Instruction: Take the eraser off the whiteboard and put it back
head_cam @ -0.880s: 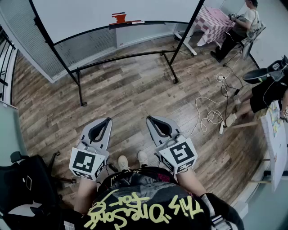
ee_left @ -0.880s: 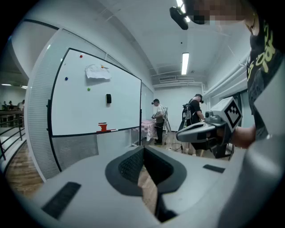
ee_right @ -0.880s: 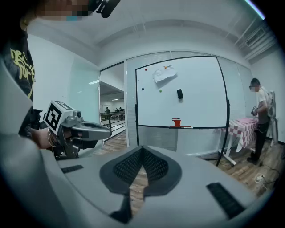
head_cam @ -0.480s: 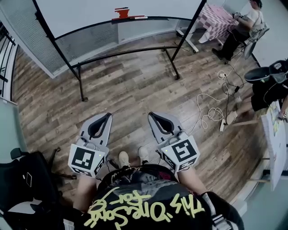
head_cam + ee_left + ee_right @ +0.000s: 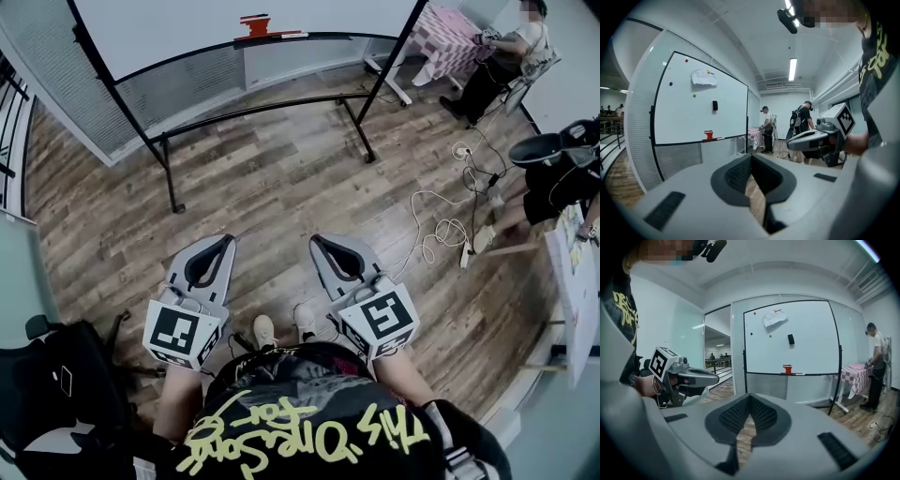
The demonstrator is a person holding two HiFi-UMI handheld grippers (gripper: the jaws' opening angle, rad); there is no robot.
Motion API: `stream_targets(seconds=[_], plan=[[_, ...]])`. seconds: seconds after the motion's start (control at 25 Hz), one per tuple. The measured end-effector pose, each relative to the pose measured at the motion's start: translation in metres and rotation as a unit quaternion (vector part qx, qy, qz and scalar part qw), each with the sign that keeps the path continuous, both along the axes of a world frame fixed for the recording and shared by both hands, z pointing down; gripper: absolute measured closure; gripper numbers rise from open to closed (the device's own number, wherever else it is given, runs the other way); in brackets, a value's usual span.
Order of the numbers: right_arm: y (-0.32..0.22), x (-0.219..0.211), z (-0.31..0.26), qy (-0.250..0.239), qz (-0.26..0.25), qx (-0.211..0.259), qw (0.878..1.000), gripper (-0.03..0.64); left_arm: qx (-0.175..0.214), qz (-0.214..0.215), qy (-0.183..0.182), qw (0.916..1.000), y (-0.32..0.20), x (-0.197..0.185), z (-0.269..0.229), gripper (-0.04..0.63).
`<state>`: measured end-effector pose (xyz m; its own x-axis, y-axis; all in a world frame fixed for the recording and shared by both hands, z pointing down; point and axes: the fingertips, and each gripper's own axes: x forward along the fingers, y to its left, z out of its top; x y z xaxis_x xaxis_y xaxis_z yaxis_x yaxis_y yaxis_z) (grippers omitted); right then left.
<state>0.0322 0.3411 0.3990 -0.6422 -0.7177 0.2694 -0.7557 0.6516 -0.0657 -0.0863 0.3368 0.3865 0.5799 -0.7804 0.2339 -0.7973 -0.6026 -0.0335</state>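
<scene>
The task has not really begun; this reads as the approach step. The person stands on the wooden floor [image 5: 281,178], well apart from the whiteboard [image 5: 811,352], with both tools held low in front of the body and pointing slightly downward toward it. The left gripper [image 5: 219,249] is clenched with nothing between its jaws, and the right gripper [image 5: 324,247] is likewise clenched and empty; each gripper's own view shows only floor past its tips. The eraser [image 5: 791,339] appears to be the small dark block stuck near the middle of the board's face, clear of every edge and above the red object [image 5: 787,369] sitting on the bottom ledge. The next move likely calls for walking up to the board, raising one gripper to the eraser's height, spreading its jaws wide enough to pass either side of the block, then closing on it before pulling it straight off the surface.
</scene>
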Motion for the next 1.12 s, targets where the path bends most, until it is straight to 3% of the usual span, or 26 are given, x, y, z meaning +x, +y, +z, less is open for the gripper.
stream_targets(seconds=[0.6, 1.12], plan=[[0.022, -0.031, 0.008, -0.011, 0.032, 0.001, 0.999, 0.607, -0.011, 0.038, 0.008, 0.9992, 0.016, -0.027, 0.016, 0.588], [0.005, -0.023, 0.003, -0.026, 0.04, 0.007, 0.999, 0.607, -0.003, 0.04, 0.007, 0.9992, 0.001, -0.022, 0.014, 0.588]])
